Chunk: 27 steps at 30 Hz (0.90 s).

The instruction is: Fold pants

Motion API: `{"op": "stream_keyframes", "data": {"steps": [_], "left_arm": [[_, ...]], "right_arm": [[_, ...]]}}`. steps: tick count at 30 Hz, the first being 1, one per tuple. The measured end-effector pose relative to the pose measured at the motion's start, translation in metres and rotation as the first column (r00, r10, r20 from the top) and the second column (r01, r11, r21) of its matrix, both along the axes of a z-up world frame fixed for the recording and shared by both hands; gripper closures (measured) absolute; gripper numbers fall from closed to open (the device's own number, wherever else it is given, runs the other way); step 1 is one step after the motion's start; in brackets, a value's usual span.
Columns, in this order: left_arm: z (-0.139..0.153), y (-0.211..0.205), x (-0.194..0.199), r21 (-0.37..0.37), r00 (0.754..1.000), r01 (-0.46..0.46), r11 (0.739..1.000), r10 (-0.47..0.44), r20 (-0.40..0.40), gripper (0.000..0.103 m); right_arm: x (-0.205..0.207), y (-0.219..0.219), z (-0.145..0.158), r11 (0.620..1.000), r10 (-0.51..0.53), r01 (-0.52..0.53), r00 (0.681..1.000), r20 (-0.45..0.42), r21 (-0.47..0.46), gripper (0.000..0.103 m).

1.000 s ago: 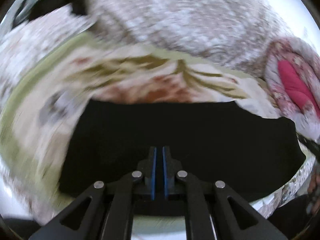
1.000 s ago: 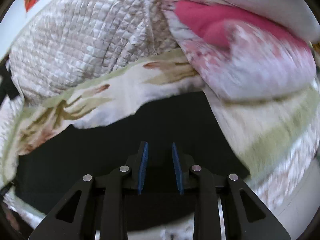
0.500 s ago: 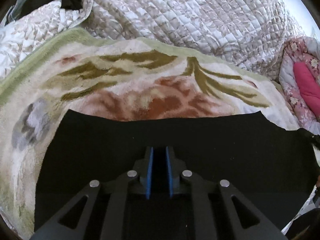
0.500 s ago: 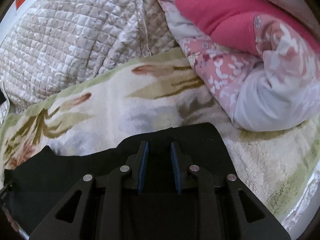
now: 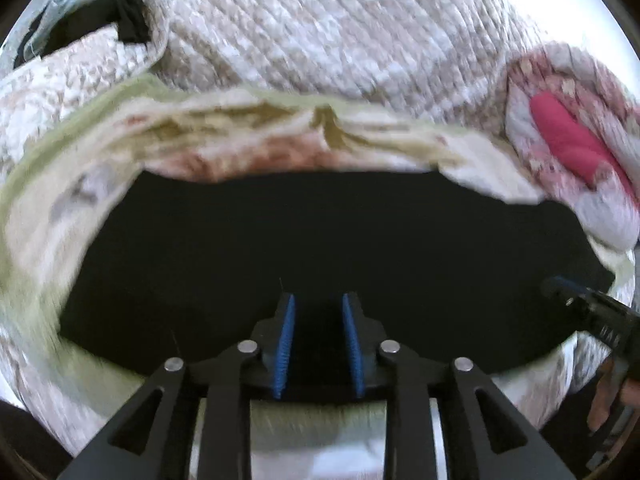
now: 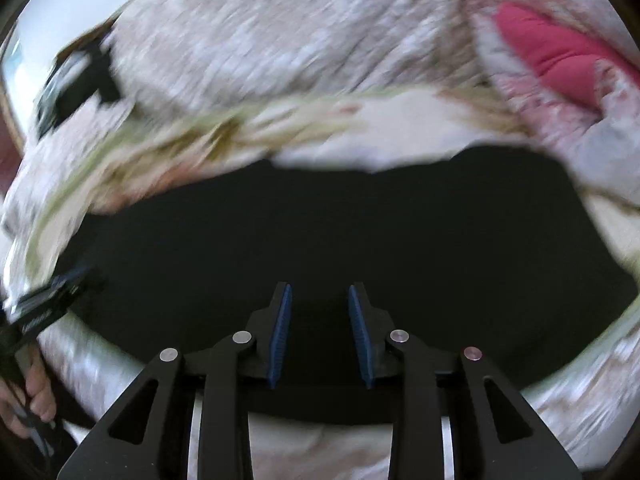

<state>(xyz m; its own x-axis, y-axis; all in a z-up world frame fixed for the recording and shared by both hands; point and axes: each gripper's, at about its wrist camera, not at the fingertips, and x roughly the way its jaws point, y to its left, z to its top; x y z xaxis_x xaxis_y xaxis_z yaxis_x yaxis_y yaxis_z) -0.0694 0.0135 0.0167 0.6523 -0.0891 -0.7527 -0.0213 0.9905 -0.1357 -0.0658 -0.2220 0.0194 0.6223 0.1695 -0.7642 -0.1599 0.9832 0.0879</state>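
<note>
The black pants (image 5: 320, 240) lie folded flat as a wide dark slab on a floral blanket (image 5: 260, 140); they also fill the middle of the right wrist view (image 6: 340, 232). My left gripper (image 5: 319, 300) is open and empty, above the near edge of the pants. My right gripper (image 6: 319, 292) is open and empty, also over the near edge. The right gripper shows at the right of the left wrist view (image 5: 560, 284). The left gripper shows at the left of the right wrist view (image 6: 68, 280). Both views are blurred.
A quilted beige cover (image 5: 340, 32) is heaped behind the blanket. A pink floral quilt (image 5: 568, 148) lies at the right, also in the right wrist view (image 6: 560, 60). A dark item (image 5: 128, 20) sits far back left. The person's fingers (image 6: 36, 392) hold the left gripper.
Both grippers have pulled back and up from the pants, so more of the folded slab is in view. The left gripper's jaws have opened wider; the right's have opened a little more.
</note>
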Motion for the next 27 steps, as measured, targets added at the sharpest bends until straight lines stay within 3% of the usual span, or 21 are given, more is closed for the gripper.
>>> {"op": "stream_keyframes", "data": {"steps": [3,8,10,13,27], "left_arm": [[0.002,-0.007,-0.008,0.053,1.000,0.014,0.999,-0.015,0.020,0.075],[0.002,0.002,-0.019,0.038,1.000,-0.011,0.999,0.010,0.027,0.075],[-0.001,0.005,-0.019,0.030,1.000,-0.008,1.000,0.008,0.026,0.074],[-0.001,0.003,-0.021,0.035,1.000,-0.005,0.999,0.004,0.030,0.072],[-0.002,0.003,-0.022,0.030,0.999,0.007,1.000,-0.008,0.040,0.068]], "right_arm": [[-0.011,0.021,0.001,0.990,0.064,-0.058,0.997,0.047,-0.128,0.062],[-0.021,0.023,0.004,0.993,0.090,-0.082,0.991,0.097,-0.086,0.062],[-0.017,0.027,-0.008,0.989,0.100,-0.093,0.993,0.057,-0.119,0.062],[-0.020,0.034,-0.009,0.980,0.126,-0.110,0.988,0.091,-0.169,0.060],[-0.019,0.032,-0.010,0.985,0.115,-0.101,0.989,0.093,-0.139,0.053]]}}
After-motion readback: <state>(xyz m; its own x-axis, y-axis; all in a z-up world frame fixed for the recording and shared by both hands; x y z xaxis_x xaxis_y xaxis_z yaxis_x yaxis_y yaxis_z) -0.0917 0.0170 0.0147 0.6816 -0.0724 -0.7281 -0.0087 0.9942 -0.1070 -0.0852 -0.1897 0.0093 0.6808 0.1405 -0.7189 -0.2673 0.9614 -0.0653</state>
